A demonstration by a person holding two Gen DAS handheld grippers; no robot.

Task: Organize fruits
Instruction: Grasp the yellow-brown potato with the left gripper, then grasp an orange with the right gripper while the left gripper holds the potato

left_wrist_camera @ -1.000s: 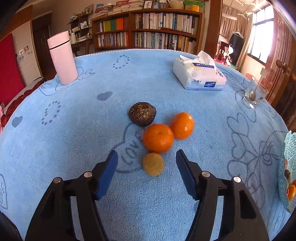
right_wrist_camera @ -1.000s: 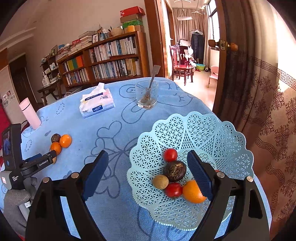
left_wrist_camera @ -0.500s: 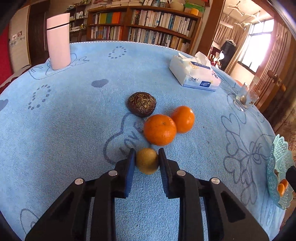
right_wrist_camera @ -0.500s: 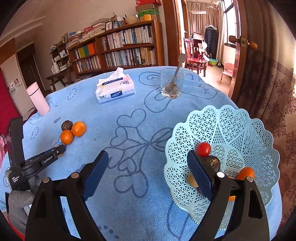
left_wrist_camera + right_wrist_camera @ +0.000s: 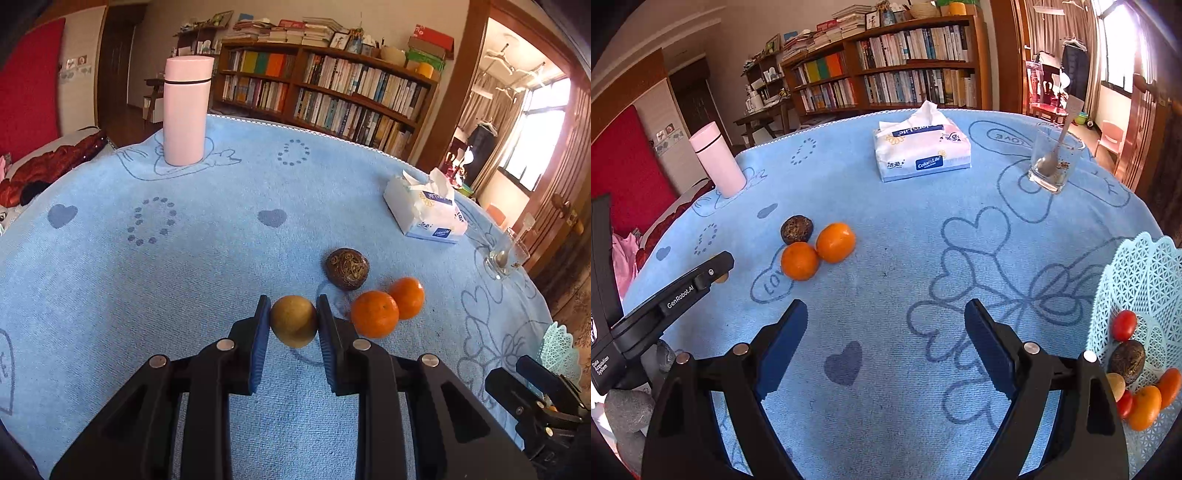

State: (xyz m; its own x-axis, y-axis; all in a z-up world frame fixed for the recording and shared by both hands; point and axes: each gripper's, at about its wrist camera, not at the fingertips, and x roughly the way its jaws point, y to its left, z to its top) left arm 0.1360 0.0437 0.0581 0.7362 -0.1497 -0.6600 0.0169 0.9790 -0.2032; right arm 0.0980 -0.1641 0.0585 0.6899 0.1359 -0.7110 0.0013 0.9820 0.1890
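One yellow-brown fruit [image 5: 293,320] sits pinched between the blue pads of the left gripper [image 5: 291,325], at lower centre of the left wrist view; the jaws are closed tight on both its sides, and a shadow on the cloth beneath suggests it is lifted clear. To its right on the blue tablecloth [image 5: 184,258] lie three loose pieces — two oranges [image 5: 374,314] [image 5: 407,297] touching each other, and one dark wrinkled fruit [image 5: 347,268] just behind them.

In the right wrist view the right gripper [image 5: 886,345] stands wide apart with nothing between its jaws, only bare cloth below. At the right edge of that frame is one pale green lattice basket [image 5: 1145,280], cut off by the frame. Inside it I count two red tomatoes [image 5: 1124,325], one dark wrinkled fruit [image 5: 1127,361], two oranges [image 5: 1144,407] and part of one yellowish fruit, partly hidden behind the gripper finger.

Further back, one tissue pack [image 5: 921,153] at upper centre, one glass with a spoon [image 5: 1052,162] at upper right, and one pink flask [image 5: 716,159] at upper left near the table's far edge. The widest open stretch of cloth lies between the oranges and the basket — centre of the frame.
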